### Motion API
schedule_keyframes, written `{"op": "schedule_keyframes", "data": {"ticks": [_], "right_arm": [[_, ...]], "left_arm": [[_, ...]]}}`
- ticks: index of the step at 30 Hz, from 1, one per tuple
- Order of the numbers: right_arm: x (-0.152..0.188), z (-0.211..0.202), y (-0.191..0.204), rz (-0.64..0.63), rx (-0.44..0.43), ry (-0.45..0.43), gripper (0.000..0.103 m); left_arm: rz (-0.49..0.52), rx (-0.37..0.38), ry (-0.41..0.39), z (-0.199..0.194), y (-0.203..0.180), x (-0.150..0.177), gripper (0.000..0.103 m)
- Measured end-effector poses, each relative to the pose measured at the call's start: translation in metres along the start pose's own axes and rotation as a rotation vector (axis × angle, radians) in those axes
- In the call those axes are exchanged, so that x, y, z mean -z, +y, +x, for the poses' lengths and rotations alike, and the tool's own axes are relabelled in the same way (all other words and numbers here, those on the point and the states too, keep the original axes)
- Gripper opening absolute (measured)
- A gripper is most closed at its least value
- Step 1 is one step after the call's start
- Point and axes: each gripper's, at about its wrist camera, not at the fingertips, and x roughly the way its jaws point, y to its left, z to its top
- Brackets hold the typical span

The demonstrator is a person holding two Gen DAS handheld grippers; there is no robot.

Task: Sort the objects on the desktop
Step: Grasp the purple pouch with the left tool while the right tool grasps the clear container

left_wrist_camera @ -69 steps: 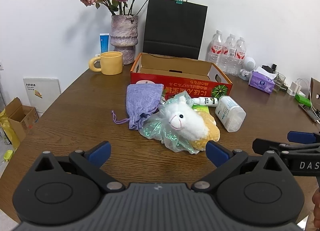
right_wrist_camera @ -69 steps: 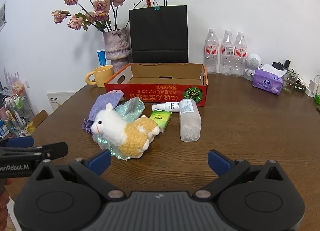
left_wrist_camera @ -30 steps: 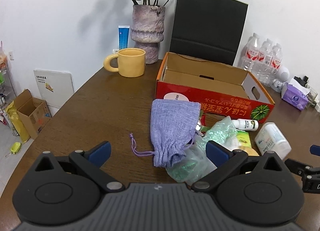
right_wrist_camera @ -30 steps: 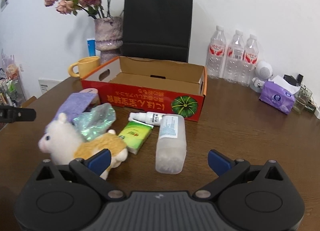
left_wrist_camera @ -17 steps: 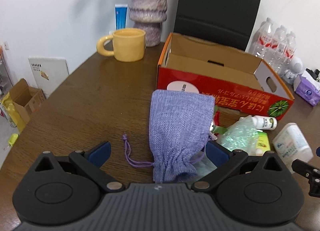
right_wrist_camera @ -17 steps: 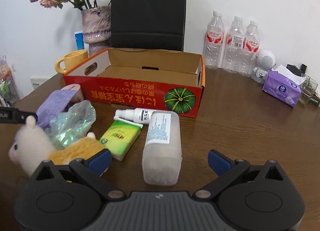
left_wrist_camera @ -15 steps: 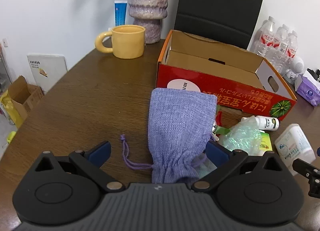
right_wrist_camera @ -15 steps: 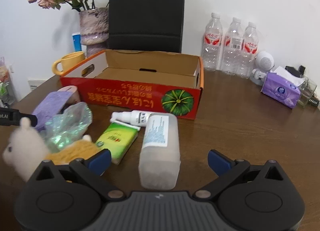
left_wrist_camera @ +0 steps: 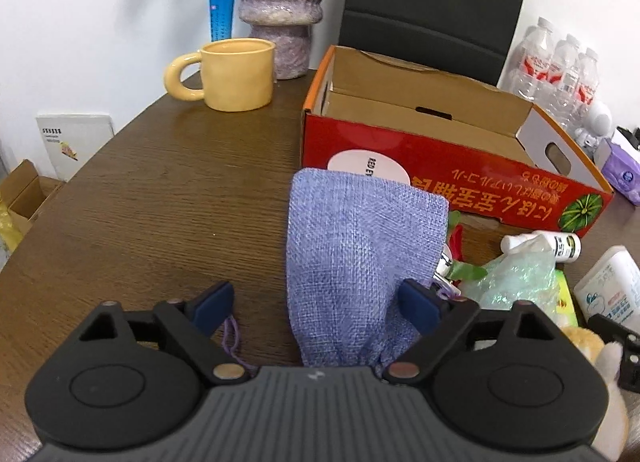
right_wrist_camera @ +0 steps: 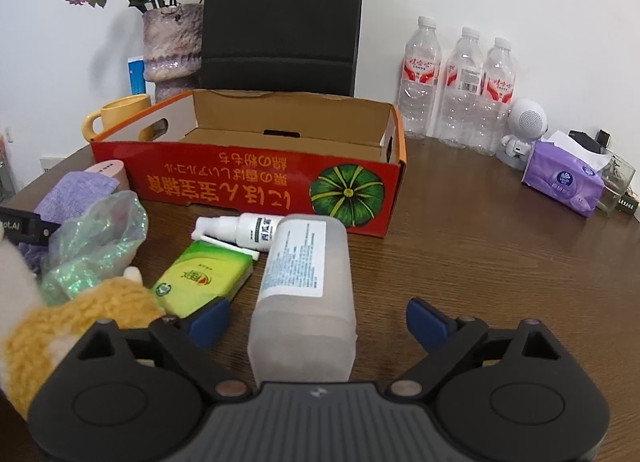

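Observation:
My left gripper (left_wrist_camera: 314, 300) is open, its fingers either side of the tied end of a purple cloth pouch (left_wrist_camera: 356, 258) lying on the table. My right gripper (right_wrist_camera: 318, 316) is open around the near end of a clear plastic container (right_wrist_camera: 306, 286) lying on its side. A red cardboard box (right_wrist_camera: 256, 177), open and empty, stands behind both and also shows in the left wrist view (left_wrist_camera: 440, 153). A white spray bottle (right_wrist_camera: 244, 229), a green tissue pack (right_wrist_camera: 204, 278), a shiny green bag (right_wrist_camera: 96, 242) and a plush alpaca (right_wrist_camera: 60, 326) lie between the grippers.
A yellow mug (left_wrist_camera: 236, 77) and a stone vase (left_wrist_camera: 282, 9) stand at the back left, with a black paper bag (right_wrist_camera: 280, 17) behind the box. Three water bottles (right_wrist_camera: 460, 89), a small white speaker (right_wrist_camera: 524, 129) and a purple tissue pack (right_wrist_camera: 564, 177) stand at the back right.
Both grippers have moved forward and lower. The left one now straddles the pouch's tied end, and the right one now straddles the container's near end. Both stay open.

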Motion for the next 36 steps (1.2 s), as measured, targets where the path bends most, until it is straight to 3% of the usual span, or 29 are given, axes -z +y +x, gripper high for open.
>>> {"op": "schedule_keyframes", "data": {"ticks": [4,6,10,15,28,36], "right_arm": [[0.004,0.001,0.001,-0.001,-0.005,-0.018,0.081],[0.005,0.000,0.001,0.006,-0.013,-0.027,0.075],[0.008,-0.001,-0.003,0.036,-0.037,-0.025,0.044],[0.011,-0.003,-0.009,0.080,-0.064,-0.033,0.043],[0.000,-0.034,-0.014,0.080,-0.108,-0.133,0.043],[-0.040,-0.050,-0.021,0.027,-0.124,-0.144,0.043]], "left_arm": [[-0.014,0.053,0.007,0.001,0.003,0.001,0.057],[-0.017,0.074,0.002,-0.001,0.004,0.001,0.048],[-0.001,0.073,-0.018,-0.006,0.003,0.005,0.032],[0.001,0.084,-0.040,-0.015,0.006,0.007,0.019],[0.020,0.068,-0.128,-0.054,0.013,0.000,0.018],[0.060,0.119,-0.145,-0.081,0.011,-0.032,0.018]]}}
